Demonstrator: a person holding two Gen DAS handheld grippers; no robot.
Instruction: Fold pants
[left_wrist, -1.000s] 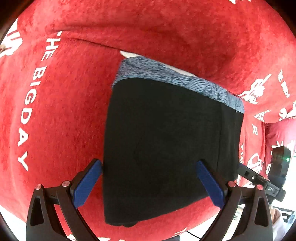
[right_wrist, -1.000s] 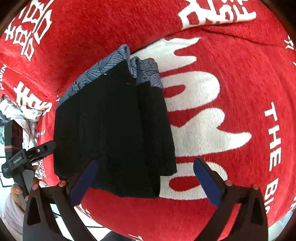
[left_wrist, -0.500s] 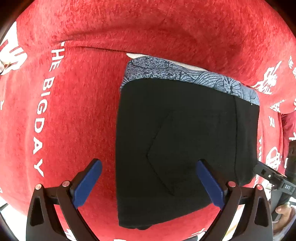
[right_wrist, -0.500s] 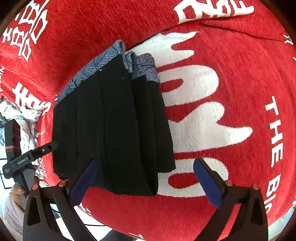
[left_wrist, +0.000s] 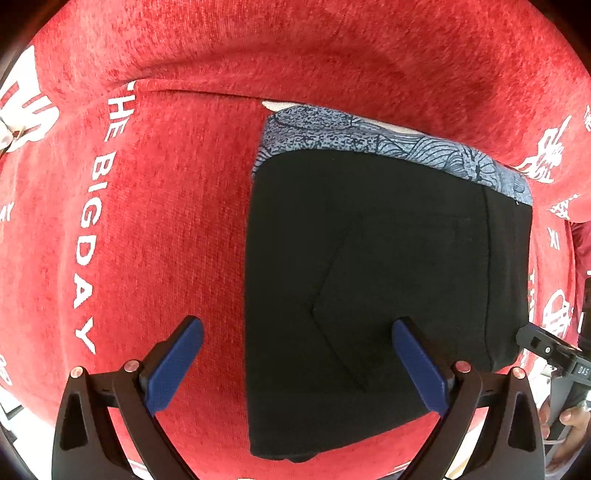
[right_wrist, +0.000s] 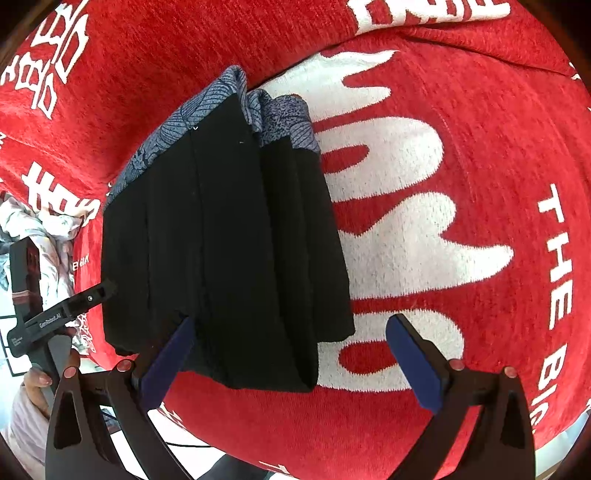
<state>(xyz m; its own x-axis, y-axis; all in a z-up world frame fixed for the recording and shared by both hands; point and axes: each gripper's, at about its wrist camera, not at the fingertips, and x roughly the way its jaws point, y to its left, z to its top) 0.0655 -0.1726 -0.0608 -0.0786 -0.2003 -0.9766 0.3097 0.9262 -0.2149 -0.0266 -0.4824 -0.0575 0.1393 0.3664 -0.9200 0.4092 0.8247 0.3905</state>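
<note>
Pants (left_wrist: 388, 295), black with a blue-grey patterned waistband (left_wrist: 388, 142), folded into a compact rectangle on a red blanket (left_wrist: 166, 221) with white lettering. Left gripper (left_wrist: 297, 365) spread wide, empty, over the fold's near left edge. Right gripper (right_wrist: 291, 365) likewise spread wide, empty, above the near right corner, layered folds visible along that side. Floral fabric (right_wrist: 48, 236) bunched beyond the blanket's left edge in the right wrist view.
</note>
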